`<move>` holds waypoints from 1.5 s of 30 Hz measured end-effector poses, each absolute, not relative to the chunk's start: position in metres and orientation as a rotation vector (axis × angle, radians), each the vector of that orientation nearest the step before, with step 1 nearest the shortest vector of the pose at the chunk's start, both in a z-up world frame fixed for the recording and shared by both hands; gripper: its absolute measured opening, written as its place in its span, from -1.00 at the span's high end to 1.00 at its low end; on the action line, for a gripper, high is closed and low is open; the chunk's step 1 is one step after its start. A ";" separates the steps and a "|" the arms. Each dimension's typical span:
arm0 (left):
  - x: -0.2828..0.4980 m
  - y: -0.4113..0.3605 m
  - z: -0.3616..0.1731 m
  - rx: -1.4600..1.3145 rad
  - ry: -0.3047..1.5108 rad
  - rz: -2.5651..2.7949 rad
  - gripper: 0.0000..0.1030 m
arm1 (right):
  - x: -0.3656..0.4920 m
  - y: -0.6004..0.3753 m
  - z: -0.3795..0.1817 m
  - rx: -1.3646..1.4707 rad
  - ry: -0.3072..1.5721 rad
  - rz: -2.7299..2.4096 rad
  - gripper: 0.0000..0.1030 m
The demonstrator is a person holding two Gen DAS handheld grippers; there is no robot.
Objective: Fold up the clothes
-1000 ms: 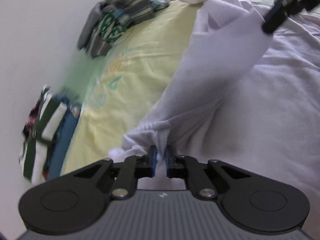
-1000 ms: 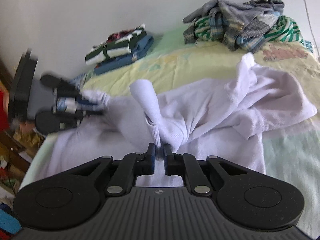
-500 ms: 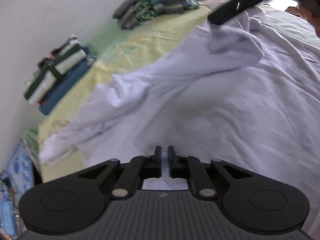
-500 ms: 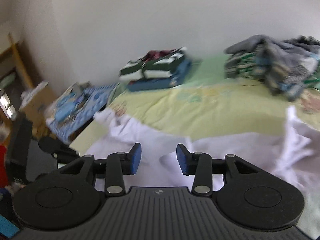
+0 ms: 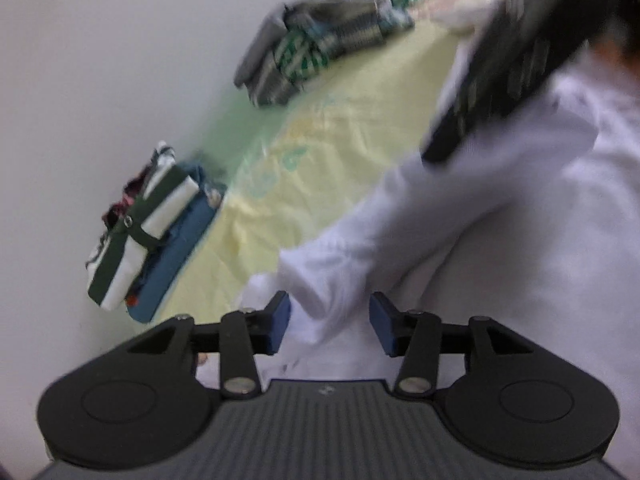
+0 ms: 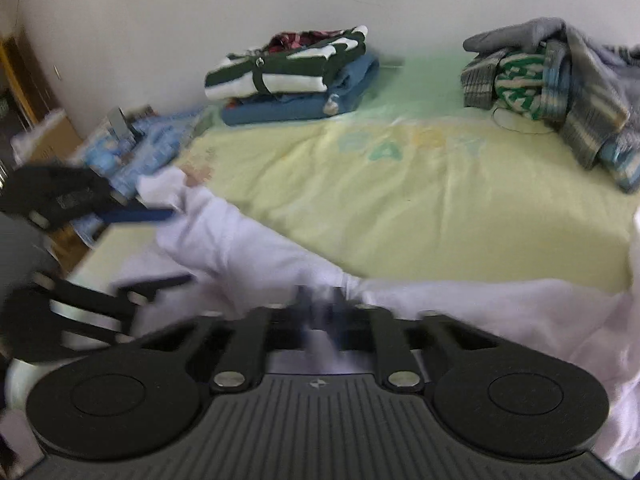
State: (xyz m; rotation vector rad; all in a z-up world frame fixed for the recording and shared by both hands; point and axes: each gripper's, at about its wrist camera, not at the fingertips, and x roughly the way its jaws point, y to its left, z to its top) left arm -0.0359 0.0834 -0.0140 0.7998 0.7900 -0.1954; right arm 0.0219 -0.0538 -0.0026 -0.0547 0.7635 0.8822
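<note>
White garment lies spread over the near part of the bed, on the yellow-green sheet, rumpled, with one sleeve reaching out to the left end. Left gripper has its jaws spread wide, the sleeve end lying between the blue pads but not pinched; the right wrist view shows the same, with the left gripper at the left edge of the bed straddling the cuff. Right gripper sits low over the near edge of the white cloth; its fingertips are smeared by motion blur and look close together, but whether they pinch fabric I cannot tell. Far on the bed by the wall: a folded stack (green-and-white striped piece on top, blue below) to the left, and a loose heap of striped and grey clothes to the right. Judgement: the white garment is the piece in hand, mid-fold at the sleeve stage. The sleeve is not yet laid over the body. Next move likely calls for the left gripper to close on the cuff, then carry it across onto the body panel, with the right gripper holding the near edge flat so the cloth does not drag.
</note>
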 end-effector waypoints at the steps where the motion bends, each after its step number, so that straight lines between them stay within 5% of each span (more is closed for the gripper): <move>1: -0.039 0.085 -0.015 0.800 0.790 -0.188 0.02 | 0.017 -0.055 0.001 -0.046 0.756 0.909 0.81; 13: -0.095 0.091 -0.011 0.743 0.730 -0.128 -0.22 | -0.024 -0.067 0.033 0.051 0.700 1.132 0.99; 17: -0.091 0.086 -0.013 0.751 0.723 -0.113 -0.22 | -0.004 -0.063 0.014 0.077 0.765 1.022 0.26; 28: -0.063 0.071 -0.021 0.851 0.691 -0.139 -0.22 | 0.043 -0.060 -0.029 0.201 0.910 0.774 0.12; 30: -0.060 0.071 -0.026 0.871 0.697 -0.131 -0.23 | 0.041 -0.058 -0.023 0.242 0.909 0.819 0.43; 31: -0.058 0.071 -0.027 0.873 0.701 -0.127 -0.23 | 0.039 -0.057 -0.020 0.261 0.907 0.842 0.93; 45: -0.094 0.063 -0.029 0.879 0.656 -0.136 -0.32 | -0.012 -0.055 0.020 0.341 0.856 1.148 0.92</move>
